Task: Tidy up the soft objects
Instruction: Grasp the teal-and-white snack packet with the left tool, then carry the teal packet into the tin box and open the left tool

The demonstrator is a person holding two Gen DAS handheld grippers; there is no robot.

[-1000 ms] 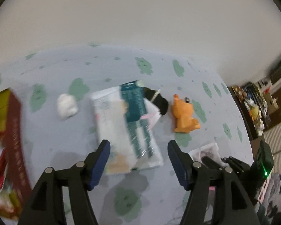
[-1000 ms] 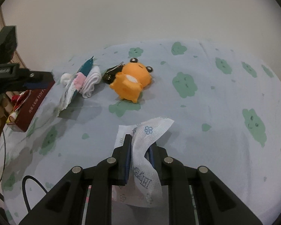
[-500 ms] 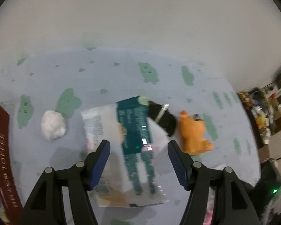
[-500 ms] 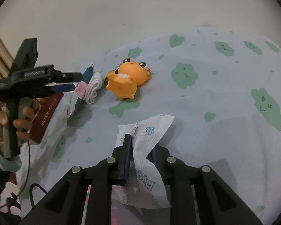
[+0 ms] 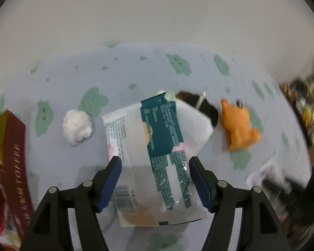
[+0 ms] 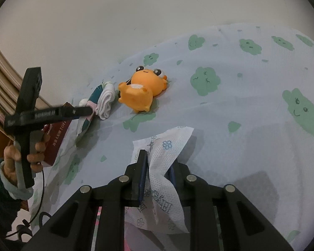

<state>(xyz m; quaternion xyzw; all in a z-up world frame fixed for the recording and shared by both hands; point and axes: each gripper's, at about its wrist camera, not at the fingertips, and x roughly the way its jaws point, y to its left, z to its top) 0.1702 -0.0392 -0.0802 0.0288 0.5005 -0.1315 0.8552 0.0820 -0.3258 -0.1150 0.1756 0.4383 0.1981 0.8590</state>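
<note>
My left gripper (image 5: 155, 165) is open, its jaws either side of a white and teal plastic packet (image 5: 155, 152) lying on the blue sheet, not touching it. A white fluffy ball (image 5: 77, 127) lies left of the packet. A black item (image 5: 201, 106) and an orange plush frog (image 5: 238, 129) lie to its right. My right gripper (image 6: 157, 165) is shut on a white floral tissue pack (image 6: 163, 156), held over the bed. The right wrist view shows the frog (image 6: 143, 90), a folded white cloth (image 6: 105, 101) on the packet, and the left gripper's body (image 6: 52, 113).
A dark red box (image 5: 12, 167) with a bright wrapper lies at the left edge of the bed. The light blue sheet with green cloud prints (image 6: 240, 104) stretches right. A white wall stands behind. Cluttered shelves (image 5: 307, 108) are at far right.
My left gripper has moved forward and lower over the packet, still open. My right gripper has lifted and drawn back slightly with the tissue pack still gripped.
</note>
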